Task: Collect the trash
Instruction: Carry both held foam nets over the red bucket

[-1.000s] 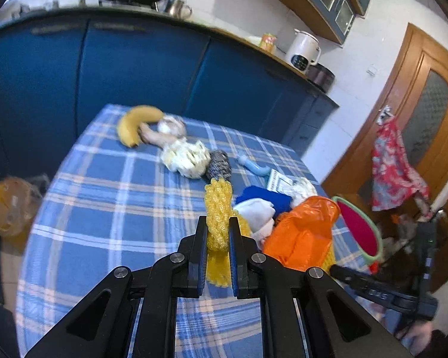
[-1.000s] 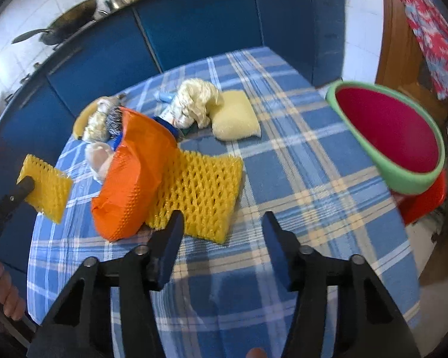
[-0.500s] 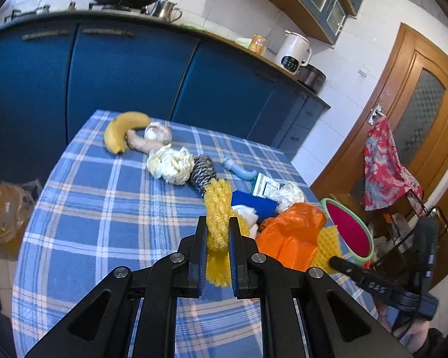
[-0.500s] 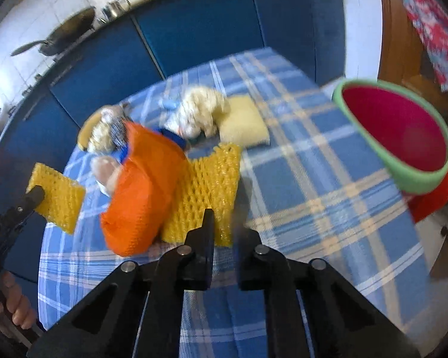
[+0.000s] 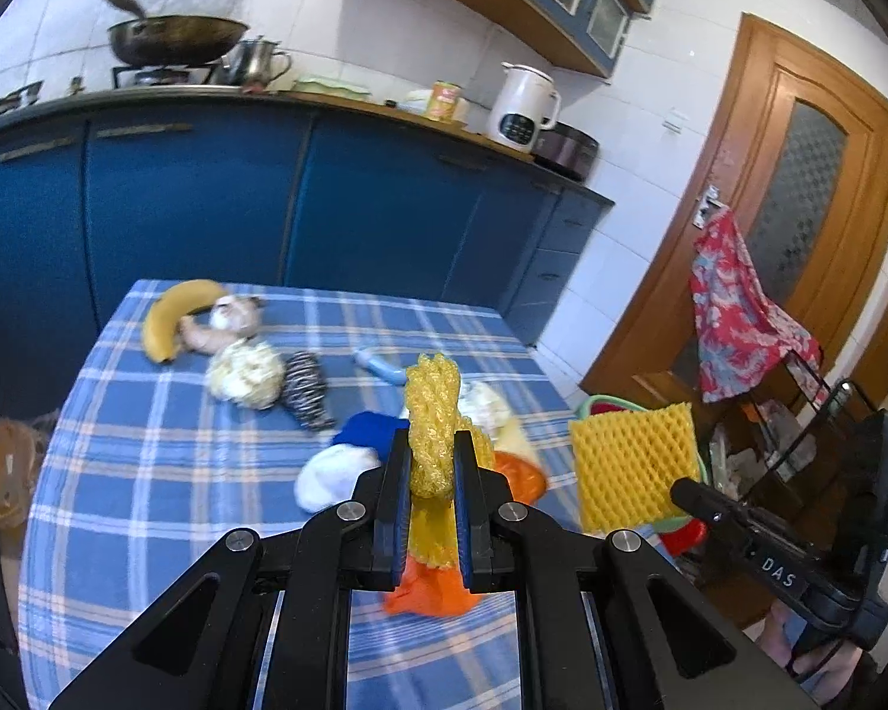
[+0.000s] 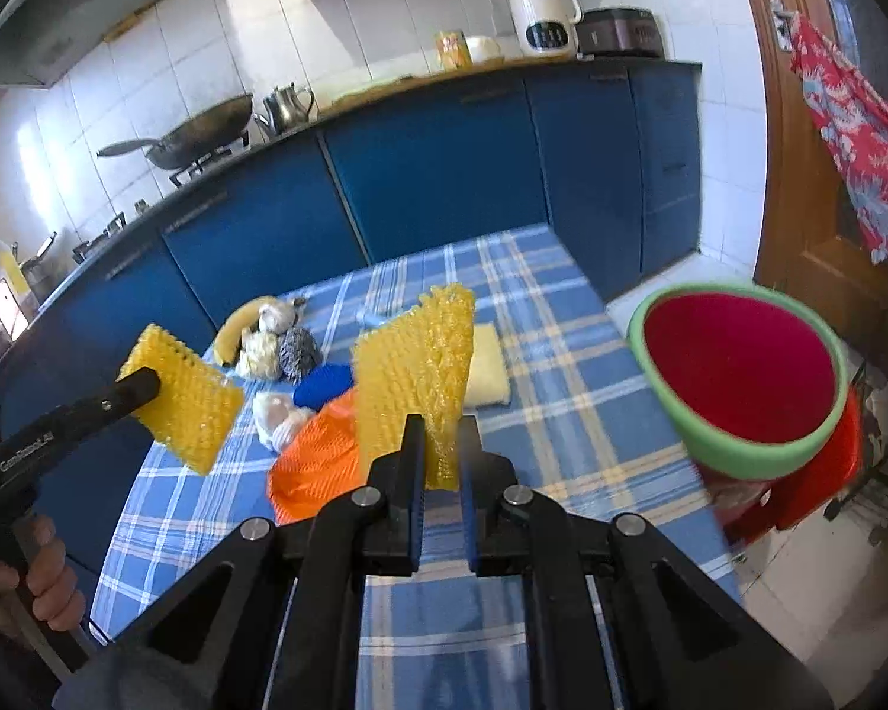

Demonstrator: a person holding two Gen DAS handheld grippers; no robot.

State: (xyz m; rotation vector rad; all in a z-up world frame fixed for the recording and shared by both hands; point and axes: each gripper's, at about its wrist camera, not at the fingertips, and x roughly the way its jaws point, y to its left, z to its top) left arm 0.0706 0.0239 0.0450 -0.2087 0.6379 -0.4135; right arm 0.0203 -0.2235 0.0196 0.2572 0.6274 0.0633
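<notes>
My left gripper (image 5: 432,438) is shut on a rolled yellow foam net (image 5: 431,408) held above the checked table (image 5: 148,461). My right gripper (image 6: 441,423) is shut on a second, flat yellow foam net (image 6: 414,361), also lifted off the cloth. Each wrist view shows the other gripper: the right gripper (image 5: 681,488) with its net (image 5: 633,467), and the left gripper (image 6: 145,381) with its net (image 6: 186,402). An orange bag (image 6: 317,467) lies under the raised net. A red basin with a green rim (image 6: 740,373) stands beside the table's right edge.
On the table lie a banana (image 5: 171,313), garlic (image 5: 237,310), a crumpled pale wad (image 5: 245,376), a striped piece (image 5: 305,381), blue and white cloths (image 5: 349,449) and a yellow sponge (image 6: 486,364). Blue cabinets (image 5: 207,207) run behind. A red stool (image 6: 823,473) stands under the basin.
My right gripper closed on the flat yellow net and lifted it off the table. My left gripper rose with its rolled net still held.
</notes>
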